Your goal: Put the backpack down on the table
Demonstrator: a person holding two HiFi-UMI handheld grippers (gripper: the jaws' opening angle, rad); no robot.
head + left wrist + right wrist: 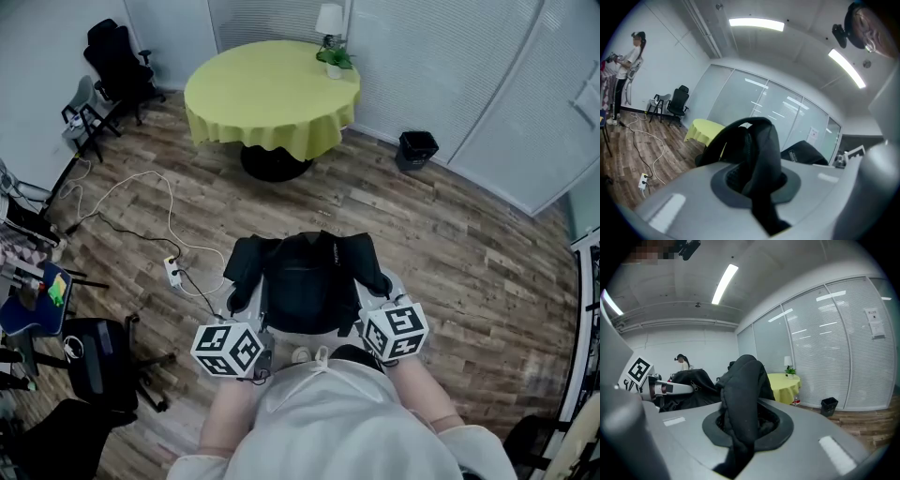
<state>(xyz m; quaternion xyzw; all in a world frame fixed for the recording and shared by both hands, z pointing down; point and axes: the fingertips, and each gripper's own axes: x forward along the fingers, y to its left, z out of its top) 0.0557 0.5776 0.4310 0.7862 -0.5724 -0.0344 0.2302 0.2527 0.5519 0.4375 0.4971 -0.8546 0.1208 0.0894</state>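
- Between the two grippers, at 12 o'clock of the person's chest in the head view: the backpack (314, 281), off the floor and carried by its straps.
- Left gripper (246, 311): jaws pressed together on the left shoulder strap (757, 159), which loops up out of the slot.
- Right gripper (375, 298): jaws pinching the right shoulder strap (740, 404) in the same way.
- Key relation: the counter (272, 94) lies at 12 o'clock from the backpack, well apart, with bare wooden floor (450, 244) between them. The pack's width runs 9 to 3 across the two grippers. Neither hand looks clearly nearer the counter.
- Judgement: the carry is under way and the set-down is not yet done. The next step needs a straight approach, then a lift over the rim.
- Backpack: black woven fabric, soft and slumping. The straps are padded and mesh-lined, so it will likely sag and swing.
- Counter: round, on a dark pedestal, covered by a yellow-green cloth with a draped, wavy hem.
- At its 1 o'clock edge stand a white lamp (329, 19) and a small potted plant (336, 58). The near half is free.
- White cable (141, 187) trails on the floor at 10 o'clock, off the direct line.
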